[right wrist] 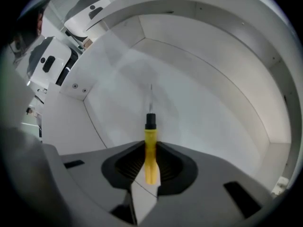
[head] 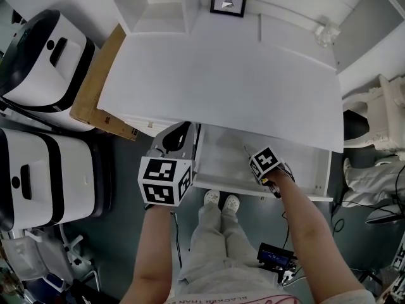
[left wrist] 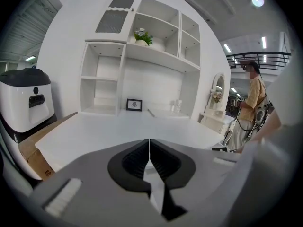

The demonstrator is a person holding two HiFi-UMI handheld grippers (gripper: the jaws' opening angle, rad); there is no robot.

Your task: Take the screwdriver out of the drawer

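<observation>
A white drawer (head: 221,166) stands pulled out under the white desk top (head: 221,75). In it lies the screwdriver (right wrist: 150,145), with a yellow handle, a black collar and a thin metal shaft that points away along the drawer floor (right wrist: 199,103). My right gripper (right wrist: 150,163) points steeply down into the drawer and is shut on the yellow handle. From the head view the right gripper (head: 261,163) hangs over the drawer's middle, its marker cube on top. My left gripper (head: 179,137) sits at the drawer's left corner, and its jaws (left wrist: 149,151) are shut with nothing between them.
Two white machines (head: 44,62) (head: 50,176) and a cardboard box (head: 98,90) stand left of the desk. A small picture frame (head: 228,3) sits at the desk's back under white shelves (left wrist: 142,60). A white carved piece of furniture (head: 380,116) is at the right. A person (left wrist: 253,103) stands off to the right.
</observation>
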